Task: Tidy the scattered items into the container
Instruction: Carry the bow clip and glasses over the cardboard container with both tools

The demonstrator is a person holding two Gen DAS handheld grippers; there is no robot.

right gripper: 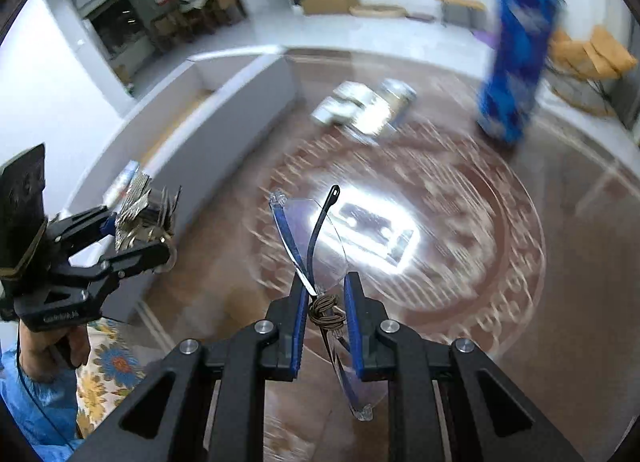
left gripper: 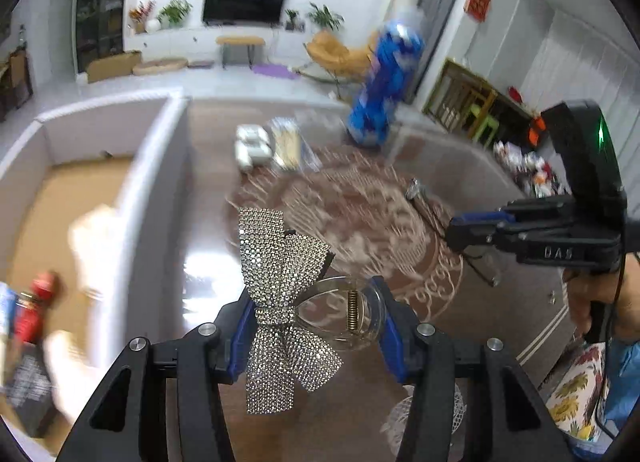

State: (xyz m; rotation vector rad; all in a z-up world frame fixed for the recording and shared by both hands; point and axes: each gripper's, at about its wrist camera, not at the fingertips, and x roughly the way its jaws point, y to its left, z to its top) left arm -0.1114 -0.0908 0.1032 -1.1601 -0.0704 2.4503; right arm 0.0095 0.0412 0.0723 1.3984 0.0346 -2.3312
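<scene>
Left wrist view: the left tongs pinch a clear hair claw with a rhinestone bow, held above the brown surface, just right of the white container. The bow hangs heavy to one side, so the claw could twist and slip, or catch the container's wall.

Right wrist view: the right tongs are pressed together on rimless glasses by a thin temple arm. That narrow hold could let them swing, drop or bend.
</scene>
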